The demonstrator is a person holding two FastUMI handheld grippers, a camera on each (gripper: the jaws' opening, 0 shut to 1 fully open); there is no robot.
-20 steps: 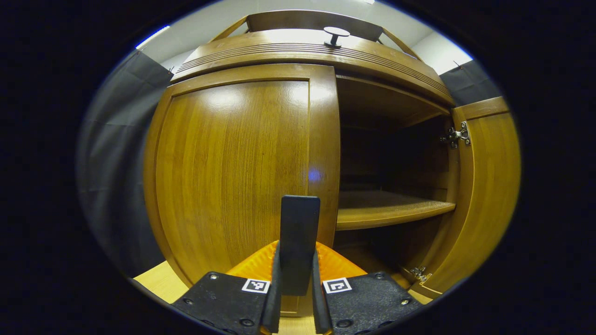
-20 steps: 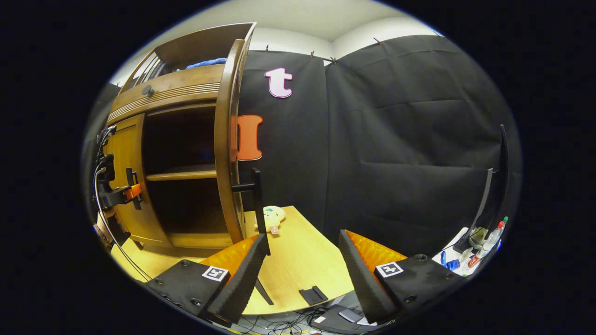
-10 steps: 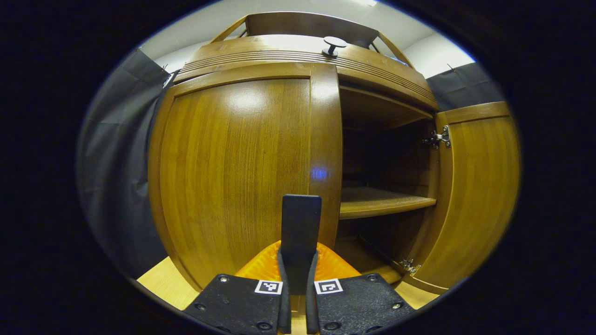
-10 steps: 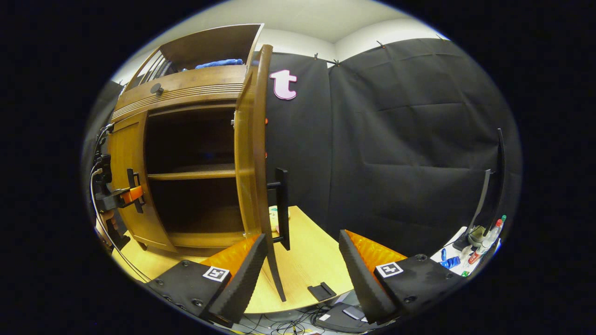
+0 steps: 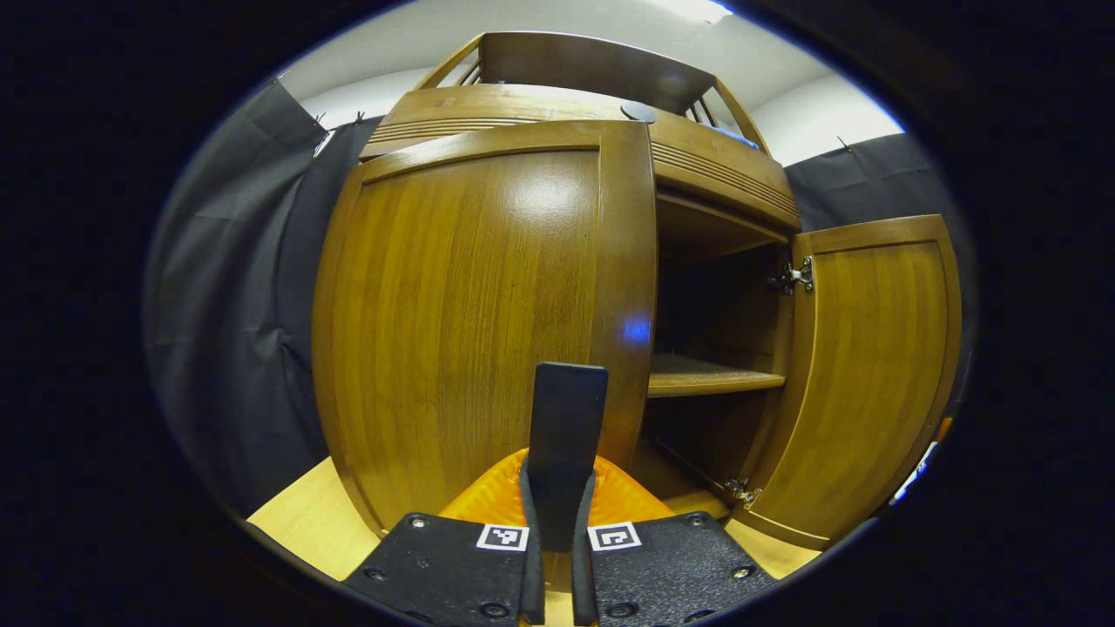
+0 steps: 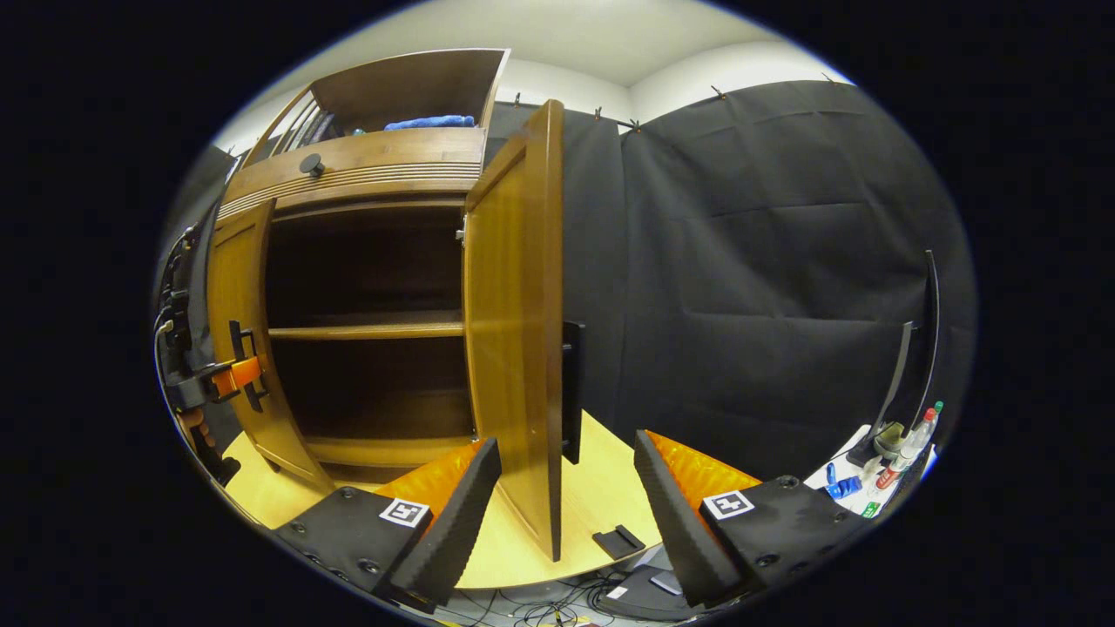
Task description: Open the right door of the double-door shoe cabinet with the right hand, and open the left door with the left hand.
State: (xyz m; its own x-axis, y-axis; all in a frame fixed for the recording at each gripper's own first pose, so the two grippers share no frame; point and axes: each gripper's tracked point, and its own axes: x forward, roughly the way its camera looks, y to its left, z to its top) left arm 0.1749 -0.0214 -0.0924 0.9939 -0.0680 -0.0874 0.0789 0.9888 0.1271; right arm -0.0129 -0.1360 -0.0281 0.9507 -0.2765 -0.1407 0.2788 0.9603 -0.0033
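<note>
swinging the left door [image 5: 488,313] out is the step in hand: its handle [image 5: 564,444] is clenched in the left gripper [image 5: 557,557] jaws and is best drawn along the hinge arc. the right door [image 6: 514,322] stands open; the right gripper [image 6: 566,496] jaws are released.

The shoe cabinet [image 5: 557,104] is made of brown wood. The left door [image 5: 470,313] is smooth and shiny, with thin lines of grain and a bright spot of light on it. The right door [image 6: 514,322] is the same shiny wood. Its hinges [image 5: 791,277] are shiny silver metal. The handle [image 5: 566,435] looks like dull, smooth plastic or metal. The shelf [image 6: 366,331] inside is wood too. The desk [image 6: 601,496] is pale, smooth wood that is not shiny. The wall [image 6: 766,261] is dull cloth with soft folds. A soft blue cloth [image 6: 431,122] lies on top of the cabinet.
</note>
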